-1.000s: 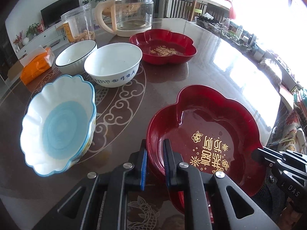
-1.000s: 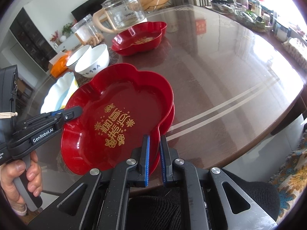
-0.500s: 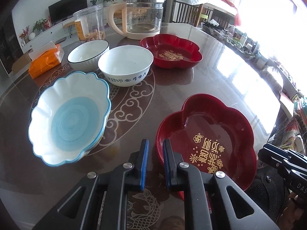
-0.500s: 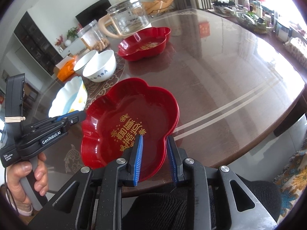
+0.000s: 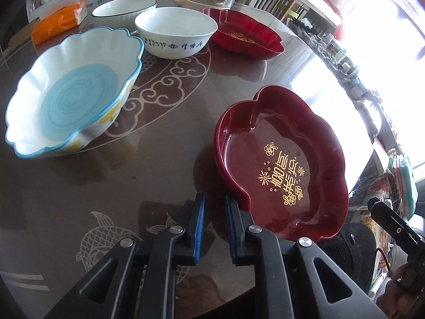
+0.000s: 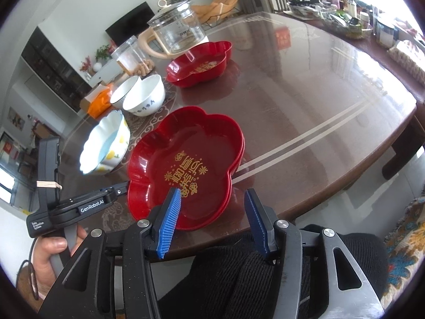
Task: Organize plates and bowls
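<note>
Two red flower-shaped plates [image 5: 279, 159] [image 6: 186, 154] with gold characters lie stacked near the table's front edge. My right gripper [image 6: 212, 207] hovers over their near rim. Its jaws are opening, and the blue pads touch nothing. My left gripper [image 5: 215, 207] is shut on nothing, low over the table just left of the stack's rim. A third red plate [image 5: 244, 34] [image 6: 202, 63] sits farther back. Left of it stand a white bowl with blue characters [image 5: 175, 34] [image 6: 147, 95], a black-rimmed white bowl [image 5: 123, 6] and a scalloped blue-edged bowl [image 5: 71, 93] [image 6: 106, 143].
A glass kettle [image 6: 175, 32], a plastic jar [image 6: 130, 55] and an orange tissue pack [image 5: 58, 21] stand along the far left. Small clutter [image 6: 332, 18] lines the table's far right edge. A person's dark-clothed lap [image 6: 252, 279] is under the near edge.
My right gripper let go of the red plates' near rim, spread its jaws and drew back upward. My left gripper slid left off the rim and sank toward the table.
</note>
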The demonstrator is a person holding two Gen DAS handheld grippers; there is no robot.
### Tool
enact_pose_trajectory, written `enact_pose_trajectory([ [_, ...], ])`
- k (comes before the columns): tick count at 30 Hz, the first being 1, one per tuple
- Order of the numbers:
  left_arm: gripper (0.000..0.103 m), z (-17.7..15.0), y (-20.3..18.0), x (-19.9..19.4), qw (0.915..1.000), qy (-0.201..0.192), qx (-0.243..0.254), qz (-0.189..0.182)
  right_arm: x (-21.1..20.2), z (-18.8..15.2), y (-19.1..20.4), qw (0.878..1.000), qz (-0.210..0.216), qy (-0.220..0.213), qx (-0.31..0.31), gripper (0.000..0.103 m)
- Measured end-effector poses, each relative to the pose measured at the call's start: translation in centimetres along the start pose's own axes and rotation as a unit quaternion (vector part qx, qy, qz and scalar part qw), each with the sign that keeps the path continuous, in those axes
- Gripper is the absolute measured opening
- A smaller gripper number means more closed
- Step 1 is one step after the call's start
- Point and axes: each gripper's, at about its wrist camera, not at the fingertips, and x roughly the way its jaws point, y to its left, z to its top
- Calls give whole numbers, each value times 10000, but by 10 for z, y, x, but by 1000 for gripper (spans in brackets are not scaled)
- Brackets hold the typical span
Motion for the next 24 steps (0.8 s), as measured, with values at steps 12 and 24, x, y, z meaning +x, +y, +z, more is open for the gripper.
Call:
enact_pose_trajectory([
  [12, 15, -6, -17, 4, 9995, -39, -83, -315, -16, 4, -23, 9990, 48, -184, 396, 60],
  [24, 16, 15, -36, 9, 9991, -271, 85, -304, -35, 9, -43, 9981, -122, -351, 497, 64],
])
